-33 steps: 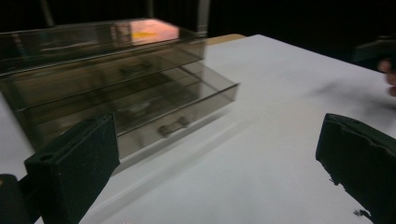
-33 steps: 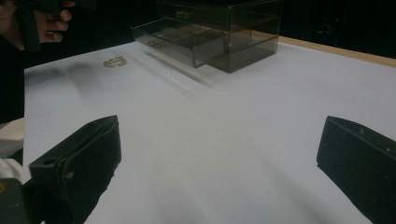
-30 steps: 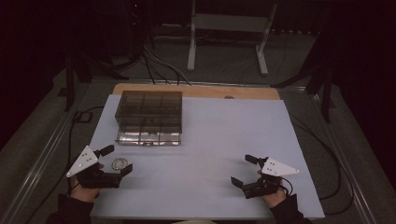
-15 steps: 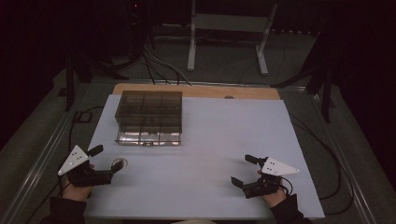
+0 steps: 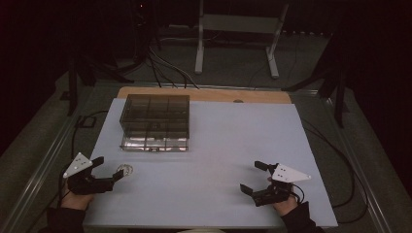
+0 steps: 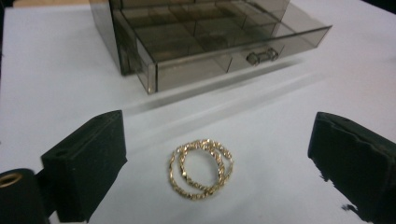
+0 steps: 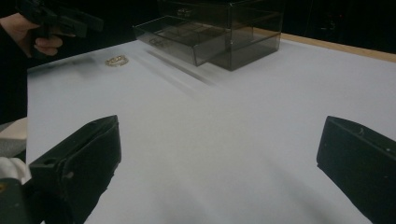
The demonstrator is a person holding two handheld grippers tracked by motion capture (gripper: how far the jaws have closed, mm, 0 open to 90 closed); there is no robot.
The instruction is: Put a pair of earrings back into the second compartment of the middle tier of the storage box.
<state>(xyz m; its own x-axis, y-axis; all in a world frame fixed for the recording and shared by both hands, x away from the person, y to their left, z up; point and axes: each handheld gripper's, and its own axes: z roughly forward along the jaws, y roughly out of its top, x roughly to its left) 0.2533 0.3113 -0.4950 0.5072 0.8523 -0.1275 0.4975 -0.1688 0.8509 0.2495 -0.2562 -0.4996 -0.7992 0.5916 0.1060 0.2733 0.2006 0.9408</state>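
Two gold twisted rings [image 6: 201,169] lie overlapped on the white table sheet [image 5: 214,145], also seen as a small glint, the rings [image 5: 125,170], at the near left. My left gripper [image 5: 111,168] is just left of them. Its jaws have just been closing a little but stand wide, the rings on the sheet ahead between them, untouched; left gripper [image 6: 217,122]. My right gripper [image 5: 250,177] rests open at the near right over bare sheet, right gripper [image 7: 219,135]. From there the rings [image 7: 116,60] lie far off.
A smoky clear drawer box [image 5: 155,112] stands at the back left of the sheet, its bottom drawer [image 6: 224,51] pulled out toward me with divided compartments. A wooden strip [image 5: 204,93] edges the far side. Cables and a metal stand [image 5: 238,29] are on the floor beyond.
My left gripper has drawn back to the left and slightly down, so the rings now lie just past its fingertips. The rings, the box and the right gripper have stayed put.
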